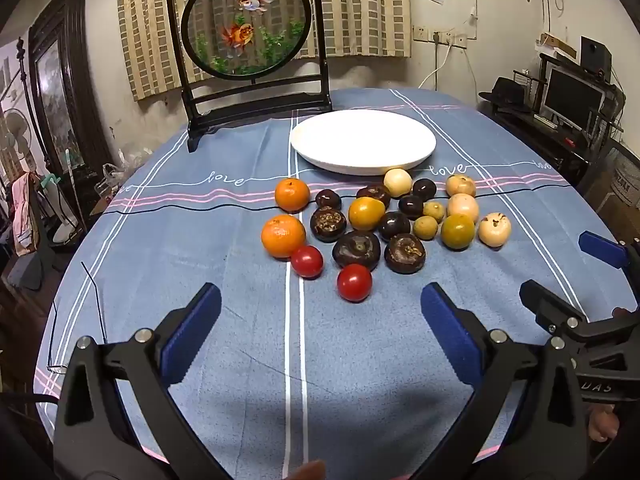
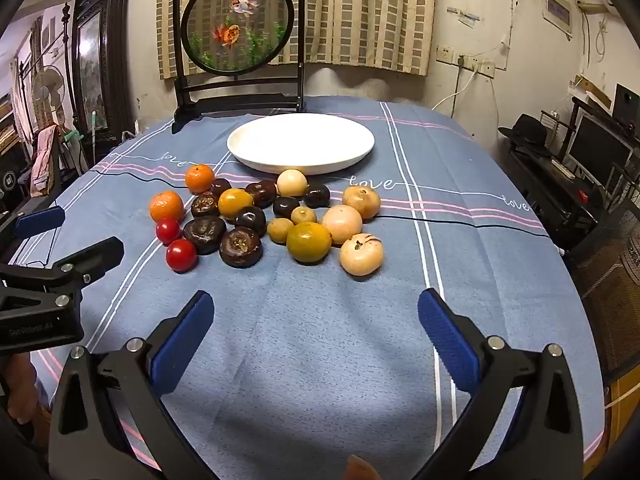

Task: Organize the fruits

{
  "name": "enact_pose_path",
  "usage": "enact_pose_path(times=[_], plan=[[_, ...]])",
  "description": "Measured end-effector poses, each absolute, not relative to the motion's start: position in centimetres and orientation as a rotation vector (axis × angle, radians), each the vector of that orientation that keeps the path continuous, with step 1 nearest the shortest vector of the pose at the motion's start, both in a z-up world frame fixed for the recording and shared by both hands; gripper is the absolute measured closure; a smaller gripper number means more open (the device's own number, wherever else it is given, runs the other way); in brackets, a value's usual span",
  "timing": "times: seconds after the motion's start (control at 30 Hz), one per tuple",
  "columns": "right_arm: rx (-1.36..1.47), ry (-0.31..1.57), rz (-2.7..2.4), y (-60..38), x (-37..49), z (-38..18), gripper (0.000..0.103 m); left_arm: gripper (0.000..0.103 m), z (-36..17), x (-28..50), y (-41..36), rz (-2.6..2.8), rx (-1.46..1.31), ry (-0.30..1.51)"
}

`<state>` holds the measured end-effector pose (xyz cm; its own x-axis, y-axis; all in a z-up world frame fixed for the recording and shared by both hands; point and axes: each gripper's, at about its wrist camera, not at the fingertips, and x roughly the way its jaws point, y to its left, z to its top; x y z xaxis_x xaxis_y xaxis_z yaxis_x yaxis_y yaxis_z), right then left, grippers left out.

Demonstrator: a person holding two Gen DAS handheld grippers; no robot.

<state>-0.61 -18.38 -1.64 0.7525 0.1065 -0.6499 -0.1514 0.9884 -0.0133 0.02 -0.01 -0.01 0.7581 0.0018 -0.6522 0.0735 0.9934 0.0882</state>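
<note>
A cluster of fruits lies on the blue tablecloth in front of an empty white plate (image 1: 362, 142) (image 2: 300, 142). It holds two oranges (image 1: 283, 236) (image 2: 166, 206), two red tomatoes (image 1: 354, 282) (image 2: 181, 255), several dark brown water chestnuts (image 1: 356, 249) (image 2: 241, 247), yellow-green citrus (image 1: 457, 231) (image 2: 309, 241) and pale round fruits (image 1: 495, 229) (image 2: 361, 255). My left gripper (image 1: 320, 312) is open and empty, just before the near tomato. My right gripper (image 2: 316, 316) is open and empty, short of the fruits. Each gripper shows at the other view's edge.
A framed round goldfish screen (image 1: 246, 28) (image 2: 238, 20) stands behind the plate at the table's far edge. A dark cabinet with a monitor (image 2: 596, 156) is to the right, a mirror and fan to the left. Thin glasses (image 1: 76, 320) lie near the left table edge.
</note>
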Motion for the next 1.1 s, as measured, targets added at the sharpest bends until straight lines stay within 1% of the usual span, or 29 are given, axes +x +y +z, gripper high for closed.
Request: enact_pose_path(times=[0.37, 1.1], plan=[[-0.071, 0.710, 0.140, -18.25, -0.53, -1.64, 0.001, 0.002, -0.89, 0.04, 0.29, -0.036, 0.106, 0.710], [-0.067, 0.709, 0.142, -18.22, -0.49, -1.61, 0.001, 0.002, -0.75, 0.16, 0.48, -0.037, 0.080, 0.738]])
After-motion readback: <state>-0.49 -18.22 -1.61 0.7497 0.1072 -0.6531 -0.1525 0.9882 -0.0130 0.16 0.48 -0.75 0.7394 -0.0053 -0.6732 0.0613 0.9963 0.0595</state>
